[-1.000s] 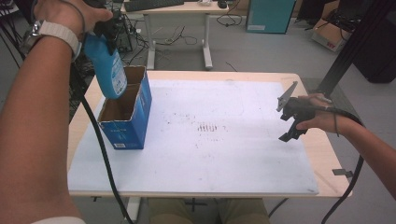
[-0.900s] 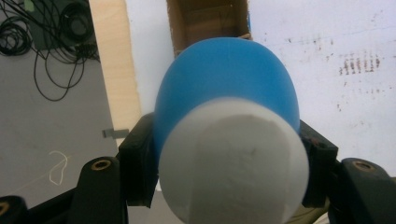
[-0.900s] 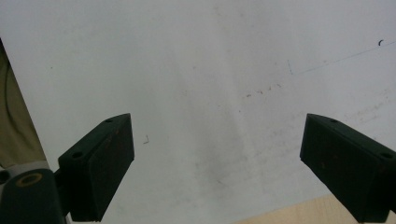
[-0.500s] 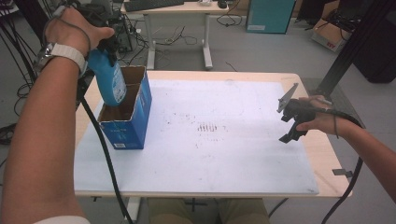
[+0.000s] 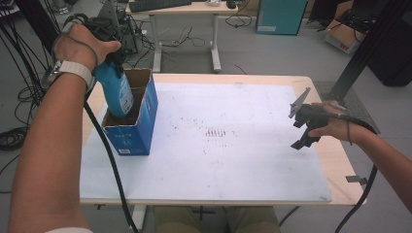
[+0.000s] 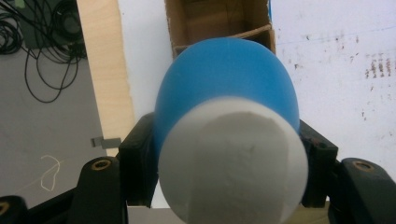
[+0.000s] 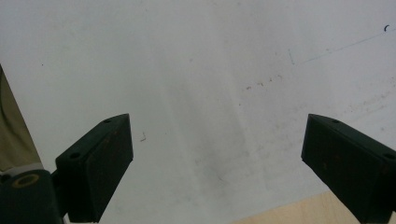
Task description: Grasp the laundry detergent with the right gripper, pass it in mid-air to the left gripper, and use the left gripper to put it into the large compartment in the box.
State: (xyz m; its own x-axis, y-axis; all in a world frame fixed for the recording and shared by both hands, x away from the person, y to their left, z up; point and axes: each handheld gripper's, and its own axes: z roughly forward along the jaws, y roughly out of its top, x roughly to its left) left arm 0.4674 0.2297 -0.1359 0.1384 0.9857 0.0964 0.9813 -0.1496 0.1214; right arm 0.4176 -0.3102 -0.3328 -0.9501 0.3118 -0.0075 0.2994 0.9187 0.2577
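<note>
At about 10 o'clock on the table the left gripper (image 5: pixel 112 57) pinches the blue bottle (image 5: pixel 115 92) near its white cap — in the left gripper view both jaws press against the bottle's sides, just under the cap (image 6: pixel 233 158). Compared with a second ago, the bottle has come down: then it hung above the open box (image 5: pixel 133 124), now its lower end is already inside the opening, tilted a little. I judge that the placing is nearly done, and what remains is to lower it to the bottom and let go. At about 3 o'clock the right gripper (image 5: pixel 302 122) has not moved — its jaws are spread with nothing between them, above the white mat (image 5: pixel 233 160).
</note>
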